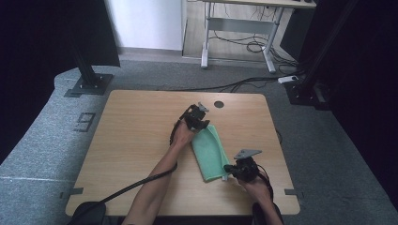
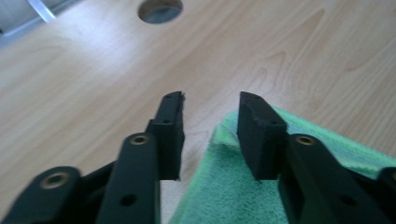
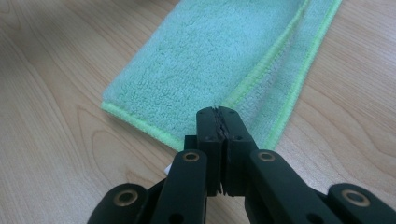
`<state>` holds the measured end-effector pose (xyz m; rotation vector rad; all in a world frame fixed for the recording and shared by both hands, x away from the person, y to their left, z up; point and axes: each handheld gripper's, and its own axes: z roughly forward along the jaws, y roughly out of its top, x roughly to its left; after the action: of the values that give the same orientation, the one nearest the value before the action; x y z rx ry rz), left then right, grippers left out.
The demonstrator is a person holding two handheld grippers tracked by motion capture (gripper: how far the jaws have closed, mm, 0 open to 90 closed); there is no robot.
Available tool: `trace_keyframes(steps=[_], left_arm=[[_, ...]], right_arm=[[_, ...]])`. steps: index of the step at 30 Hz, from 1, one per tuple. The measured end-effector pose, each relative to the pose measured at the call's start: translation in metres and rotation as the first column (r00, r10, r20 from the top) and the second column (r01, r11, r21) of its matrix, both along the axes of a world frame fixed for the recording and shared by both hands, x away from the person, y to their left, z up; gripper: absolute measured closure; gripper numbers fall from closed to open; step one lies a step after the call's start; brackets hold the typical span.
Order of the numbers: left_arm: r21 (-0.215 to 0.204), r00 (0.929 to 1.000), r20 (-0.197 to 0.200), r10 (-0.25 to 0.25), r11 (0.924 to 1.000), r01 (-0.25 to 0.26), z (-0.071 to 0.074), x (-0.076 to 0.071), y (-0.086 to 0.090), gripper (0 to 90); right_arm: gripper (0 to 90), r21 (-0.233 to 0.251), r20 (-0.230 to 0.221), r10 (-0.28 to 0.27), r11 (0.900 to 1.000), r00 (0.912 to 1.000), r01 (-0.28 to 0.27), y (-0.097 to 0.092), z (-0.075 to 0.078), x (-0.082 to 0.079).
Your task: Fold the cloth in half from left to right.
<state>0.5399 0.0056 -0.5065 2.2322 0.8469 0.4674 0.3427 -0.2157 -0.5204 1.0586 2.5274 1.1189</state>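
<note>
Towel (image 1: 210, 152), green and folded into a long strip, lies flat on the bench (image 1: 131, 140), near its middle and running from the far end toward the person's side. All positions below are taken from this towel.

Left tool (image 1: 201, 123) sits at the towel's far end. In the left gripper view its jaws stand apart, one over bare wood just beside the towel's far corner (image 2: 224, 135), the other over the cloth. Nothing is pinched between them; the pads press on nothing.

Right tool (image 1: 228, 168) sits at the towel's near end, at the corner on the person's right. In the right gripper view its jaws are fully together, tips (image 3: 218, 114) resting at the lighter hem where the upper layer's folded edge (image 3: 261, 70) meets the lower layer. Whether any cloth is caught between the pads cannot be determined.

Round cable hole (image 1: 218, 104) in the bench lies beyond the towel's far end, just past the left tool. Left tool's cable (image 1: 141, 183) trails off toward the near edge, well clear of the towel.
</note>
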Motion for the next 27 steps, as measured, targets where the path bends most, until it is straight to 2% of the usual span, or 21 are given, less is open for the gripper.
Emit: trace_keyframes(steps=[6, 10, 11, 14, 17, 20, 24, 27], left_arm=[[-0.031, 0.9999, 0.013, -0.005, 0.9995, 0.005, 0.012, -0.004, 0.005, 45.2], [-0.057, 0.9997, -0.007, -0.024, 0.9981, 0.024, 0.014, -0.011, 0.007, 37.8], [-0.074, 0.9995, -0.016, -0.028, 0.9969, 0.027, 0.012, -0.014, 0.008, 36.1], [-0.112, 0.9984, -0.041, -0.038, 0.9932, 0.033, 0.008, -0.022, 0.012, 32.0], [-0.14, 0.9968, -0.063, -0.05, 0.9894, 0.041, 0.002, -0.03, 0.018, 27.5], [-0.147, 0.9962, -0.069, -0.054, 0.9882, 0.044, -0.004, -0.039, 0.022, 22.6], [-0.157, 0.9966, -0.065, -0.05, 0.9868, 0.039, -0.009, -0.051, 0.03, 18.7], [-0.151, 0.9971, -0.058, -0.049, 0.9878, 0.039, -0.01, -0.059, 0.034, 15.6]], right_arm=[[86.9, -0.006, 0.0, -0.004, 1.0, 1.0, 0.004, 0.0, -0.001, 0.001], [85.7, -0.008, -0.001, -0.008, 0.9999, 1.0, 0.008, -0.002, -0.001, 0.001], [84.7, -0.01, 0.0, -0.011, 0.9999, 0.9999, 0.011, -0.002, -0.001, 0.001], [76.4, -0.011, 0.004, -0.024, 0.9997, 0.9997, 0.024, -0.004, 0.002, 0.0], [62.9, -0.004, 0.024, -0.054, 0.9985, 0.9983, 0.054, -0.01, 0.008, -0.001], [52.4, 0.006, 0.038, -0.075, 0.9972, 0.9964, 0.075, -0.015, 0.014, 0.001], [41.5, -0.015, 0.063, -0.108, 0.9939, 0.9921, 0.109, -0.018, 0.02, 0.008], [38.3, -0.031, 0.073, -0.125, 0.9913, 0.9894, 0.128, -0.017, 0.018, 0.016]])
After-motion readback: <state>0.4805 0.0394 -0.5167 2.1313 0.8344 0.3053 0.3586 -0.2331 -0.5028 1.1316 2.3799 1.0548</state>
